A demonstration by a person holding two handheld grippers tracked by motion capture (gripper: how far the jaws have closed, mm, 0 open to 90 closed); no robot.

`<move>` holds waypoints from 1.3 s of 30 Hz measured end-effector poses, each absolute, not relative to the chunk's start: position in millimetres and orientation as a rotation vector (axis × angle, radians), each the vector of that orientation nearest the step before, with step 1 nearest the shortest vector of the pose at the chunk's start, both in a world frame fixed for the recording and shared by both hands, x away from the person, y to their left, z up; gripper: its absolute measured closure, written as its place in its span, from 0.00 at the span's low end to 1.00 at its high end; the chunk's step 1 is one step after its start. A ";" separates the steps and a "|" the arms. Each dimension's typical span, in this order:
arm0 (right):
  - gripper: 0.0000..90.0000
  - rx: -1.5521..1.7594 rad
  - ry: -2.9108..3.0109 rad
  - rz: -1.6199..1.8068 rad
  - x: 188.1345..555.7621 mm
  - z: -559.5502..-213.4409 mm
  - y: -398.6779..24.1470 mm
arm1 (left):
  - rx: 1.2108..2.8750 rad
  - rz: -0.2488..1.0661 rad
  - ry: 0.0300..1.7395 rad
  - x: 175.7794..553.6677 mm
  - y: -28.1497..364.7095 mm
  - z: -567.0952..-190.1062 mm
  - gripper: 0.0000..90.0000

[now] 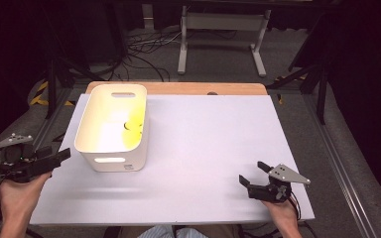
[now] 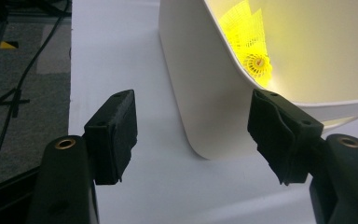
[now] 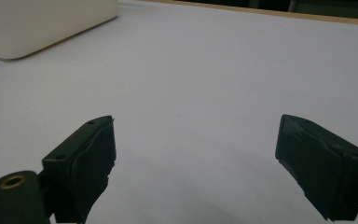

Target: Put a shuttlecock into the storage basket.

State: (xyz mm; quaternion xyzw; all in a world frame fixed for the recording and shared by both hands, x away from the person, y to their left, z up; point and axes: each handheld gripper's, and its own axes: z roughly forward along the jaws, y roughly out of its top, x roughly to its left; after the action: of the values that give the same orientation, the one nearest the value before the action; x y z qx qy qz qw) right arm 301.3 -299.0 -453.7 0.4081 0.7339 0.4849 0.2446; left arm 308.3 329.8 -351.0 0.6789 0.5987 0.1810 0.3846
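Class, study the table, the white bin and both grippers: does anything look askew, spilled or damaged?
Nothing stands out. The white bin sits upright on the table with a yellow shuttlecock inside; the left gripper and right gripper are open and hold nothing.

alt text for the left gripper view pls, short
A white plastic bin stands on a white table, seen from beside its rounded corner, with a yellow shuttlecock lying inside. The left tongs rise from the bottom with both black jaws open and nothing between them, near the bin's corner.
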 end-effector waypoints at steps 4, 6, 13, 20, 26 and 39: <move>0.14 1.115 2.002 1.320 301.5 -454.1 -299.7 | 1.747 0.468 1.519 307.1 326.2 -355.4 0.36; 0.14 1.119 2.000 1.321 301.4 -454.0 -300.0 | 1.748 0.461 1.518 307.4 324.8 -357.7 0.35; 0.14 1.112 2.001 1.322 301.4 -453.8 -299.2 | 1.738 0.452 1.503 307.7 318.7 -363.3 0.34; 0.14 1.112 1.997 1.324 300.3 -453.0 -299.6 | 1.737 0.451 1.494 304.0 315.4 -367.2 0.34; 0.14 1.109 2.002 1.326 300.6 -453.0 -299.4 | 1.733 0.457 1.491 301.6 314.6 -372.1 0.34; 0.14 1.109 2.003 1.327 300.7 -453.2 -299.1 | 1.733 0.445 1.482 302.3 309.1 -380.3 0.34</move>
State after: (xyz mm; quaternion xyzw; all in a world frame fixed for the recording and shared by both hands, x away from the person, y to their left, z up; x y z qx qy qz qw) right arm 300.7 -299.1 -453.2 0.4062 0.7339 0.4860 0.2452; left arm 302.3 309.1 -380.3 0.6843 0.5853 0.1757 0.3978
